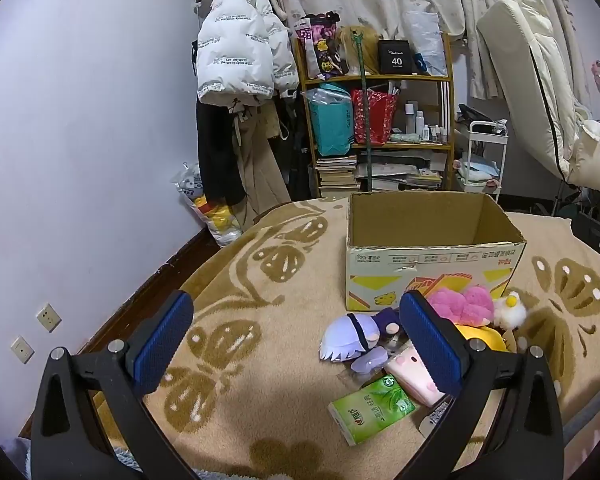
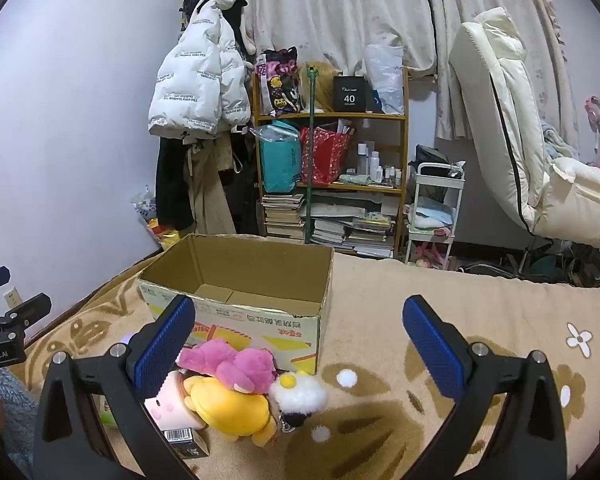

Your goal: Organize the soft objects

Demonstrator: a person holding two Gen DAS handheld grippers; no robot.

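Beige patterned blanket [image 1: 260, 360]; cardboard box [image 1: 432, 276] at 12 o'clock, empty; plush pile [image 2: 236, 380] at 6 o'clock of box; nothing sorted yet; left gripper [image 1: 296, 344], right gripper [image 2: 300, 348] both spread wide, holding nothing

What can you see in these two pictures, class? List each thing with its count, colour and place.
cardboard box: one, brown, open and empty, on the blanket
blanket: one, beige with brown flowers, under everything
pink plush: one, pink, in front of the box
yellow plush: one, yellow, below the pink plush
white plush: one, white with a yellow spot, right of the yellow plush
doll: one, pale purple hair, left of the pile
tissue pack: one, green, nearest the camera
shelf: one, wooden, by the curtain
white jacket: one, hanging by the wall
left gripper: fingers open, nothing held
right gripper: fingers open, nothing held
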